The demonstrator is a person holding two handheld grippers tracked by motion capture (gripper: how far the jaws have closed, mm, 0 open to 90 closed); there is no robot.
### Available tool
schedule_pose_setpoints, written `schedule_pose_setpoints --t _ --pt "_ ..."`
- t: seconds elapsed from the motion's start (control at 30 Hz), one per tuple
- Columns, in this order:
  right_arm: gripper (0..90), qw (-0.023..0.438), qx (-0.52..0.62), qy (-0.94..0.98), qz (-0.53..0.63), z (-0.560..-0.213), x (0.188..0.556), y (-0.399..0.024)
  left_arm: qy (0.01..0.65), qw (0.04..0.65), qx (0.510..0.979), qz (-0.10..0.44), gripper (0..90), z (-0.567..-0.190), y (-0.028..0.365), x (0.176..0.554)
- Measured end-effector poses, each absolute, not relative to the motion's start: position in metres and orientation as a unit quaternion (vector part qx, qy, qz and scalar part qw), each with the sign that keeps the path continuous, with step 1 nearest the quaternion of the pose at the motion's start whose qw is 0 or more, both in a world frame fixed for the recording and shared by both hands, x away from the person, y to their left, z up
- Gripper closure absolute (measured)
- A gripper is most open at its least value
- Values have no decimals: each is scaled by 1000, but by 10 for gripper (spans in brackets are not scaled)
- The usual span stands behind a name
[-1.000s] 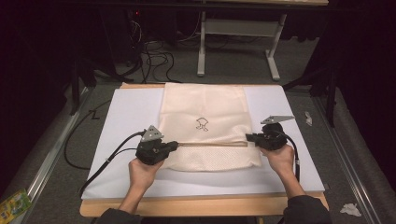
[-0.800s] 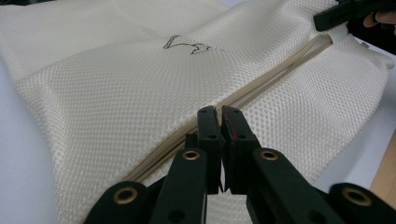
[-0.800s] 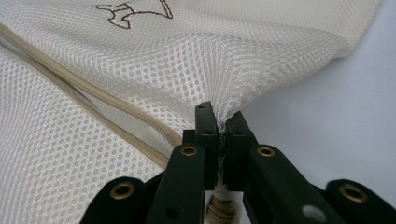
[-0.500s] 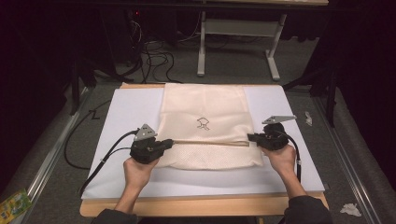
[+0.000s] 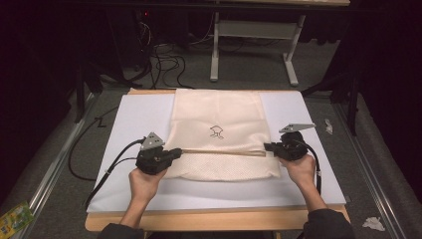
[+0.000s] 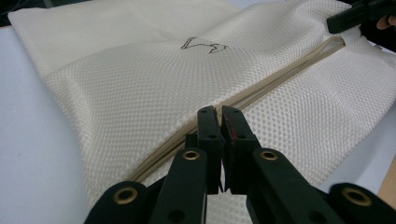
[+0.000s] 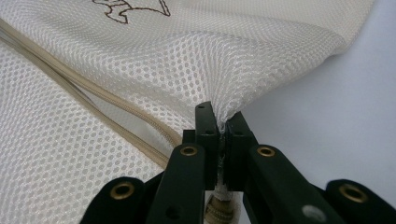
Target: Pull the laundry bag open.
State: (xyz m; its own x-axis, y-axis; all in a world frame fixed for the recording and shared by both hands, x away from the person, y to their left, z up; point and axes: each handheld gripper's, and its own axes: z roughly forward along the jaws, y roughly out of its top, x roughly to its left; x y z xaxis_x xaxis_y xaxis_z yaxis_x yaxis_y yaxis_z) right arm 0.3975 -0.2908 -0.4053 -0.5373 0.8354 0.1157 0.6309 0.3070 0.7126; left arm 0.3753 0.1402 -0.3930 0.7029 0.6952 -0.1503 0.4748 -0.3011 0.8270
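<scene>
Table (image 5: 318, 149) covered in a white sheet is seen from above, with a cream mesh laundry bag (image 5: 219, 119) laid flat along its middle. Bag fabric is shown in the gripper views as an open, honeycomb-like weave, soft and slack, marked with a small dark line-drawn emblem (image 5: 216, 131). A tan zipper (image 5: 221, 152) is run crosswise near the bag's near end, its long axis lying from one gripper to the other.

The left gripper (image 5: 175, 152) is held at the zipper's left end, its jaws closed at the zipper line; whether the slider itself is pinched cannot be told. The right gripper (image 5: 268, 147) is clamped on the mesh at the zipper's right end, the cloth being drawn up into a small peak between the jaws. The zipper's length lies rightward from the left gripper, so any travel along it is judged to run toward the right gripper, which anchors the bag.
</scene>
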Motion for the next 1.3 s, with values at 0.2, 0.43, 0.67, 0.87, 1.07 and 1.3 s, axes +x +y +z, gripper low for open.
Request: schedule_pose_setpoints --t 0.2,0.43,0.67,0.87,1.07,1.3 --pt "887 139 461 797 365 -407 397 -292 371 464 796 120 875 -392 147 375" --pt "887 142 463 797 361 -408 397 -293 376 459 794 134 875 -391 154 373" --pt "887 143 465 796 359 -409 397 -296 389 453 790 141 875 -391 167 372" --pt "887 145 465 796 359 -410 397 -297 395 451 787 144 875 -390 175 370" --pt "887 147 467 793 363 -410 396 -299 396 452 786 149 875 -389 177 369" --pt "887 147 473 785 371 -412 393 -304 402 448 784 152 874 -390 185 367"
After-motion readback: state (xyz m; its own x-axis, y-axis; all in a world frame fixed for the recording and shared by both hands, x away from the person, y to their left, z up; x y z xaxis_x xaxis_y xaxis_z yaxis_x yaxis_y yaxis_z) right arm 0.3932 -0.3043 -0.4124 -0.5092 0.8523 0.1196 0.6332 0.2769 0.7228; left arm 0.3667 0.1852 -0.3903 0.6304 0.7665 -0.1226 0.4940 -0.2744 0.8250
